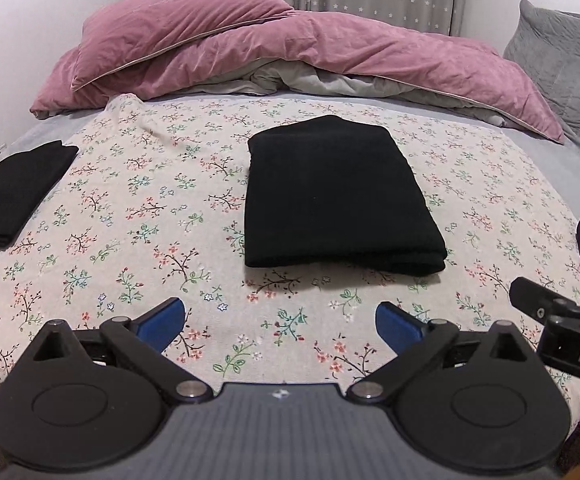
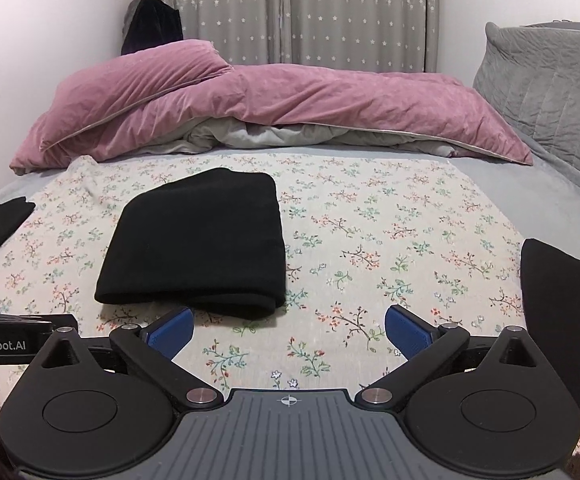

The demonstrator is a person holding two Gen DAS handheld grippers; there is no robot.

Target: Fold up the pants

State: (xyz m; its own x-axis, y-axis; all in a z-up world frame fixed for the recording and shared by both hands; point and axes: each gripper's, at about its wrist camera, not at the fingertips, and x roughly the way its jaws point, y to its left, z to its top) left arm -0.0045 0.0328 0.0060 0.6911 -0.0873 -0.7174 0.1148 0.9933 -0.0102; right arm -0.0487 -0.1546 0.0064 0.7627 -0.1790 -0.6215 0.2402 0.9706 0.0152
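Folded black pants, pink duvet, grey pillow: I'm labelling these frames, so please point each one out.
folded black pants (image 1: 330,196), left wrist view, middle of top layer
pink duvet (image 2: 290,100), right wrist view, middle of its top
grey pillow (image 2: 550,80), right wrist view, quilted face

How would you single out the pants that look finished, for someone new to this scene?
Find the floral sheet below the pink duvet. The folded black pants lie at its centre, a thick neat rectangle, unlike the dark pieces at the sheet's side edges.

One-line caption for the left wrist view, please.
Open left gripper hovers before folded black pants on a floral sheet, pink duvet behind.
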